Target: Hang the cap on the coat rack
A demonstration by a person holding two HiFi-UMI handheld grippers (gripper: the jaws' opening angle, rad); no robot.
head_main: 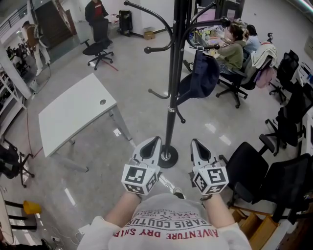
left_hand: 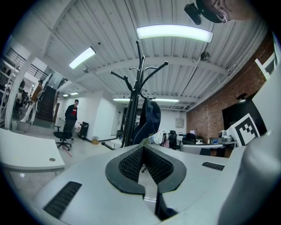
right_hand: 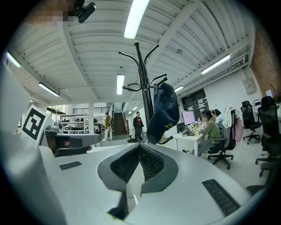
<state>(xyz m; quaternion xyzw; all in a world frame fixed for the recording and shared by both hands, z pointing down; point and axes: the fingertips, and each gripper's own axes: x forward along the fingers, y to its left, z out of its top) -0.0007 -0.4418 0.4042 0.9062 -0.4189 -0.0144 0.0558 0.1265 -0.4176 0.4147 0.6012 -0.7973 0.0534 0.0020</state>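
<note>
A dark navy cap (head_main: 201,73) hangs from a hook on the right side of the black coat rack (head_main: 171,93). The same cap (right_hand: 163,112) shows in the right gripper view and, behind the pole, the cap (left_hand: 149,119) shows in the left gripper view. Both grippers are held low and close to the person's body, short of the rack's round base (head_main: 167,157). My left gripper (head_main: 153,141) is shut with nothing in it. My right gripper (head_main: 194,142) is shut and empty too. Neither one touches the cap or the rack.
A white desk (head_main: 73,113) stands to the left of the rack. Black office chairs (head_main: 266,171) crowd the right side. People sit at desks at the back right (head_main: 234,49), and another person stands far back left (head_main: 96,12). The floor is glossy grey.
</note>
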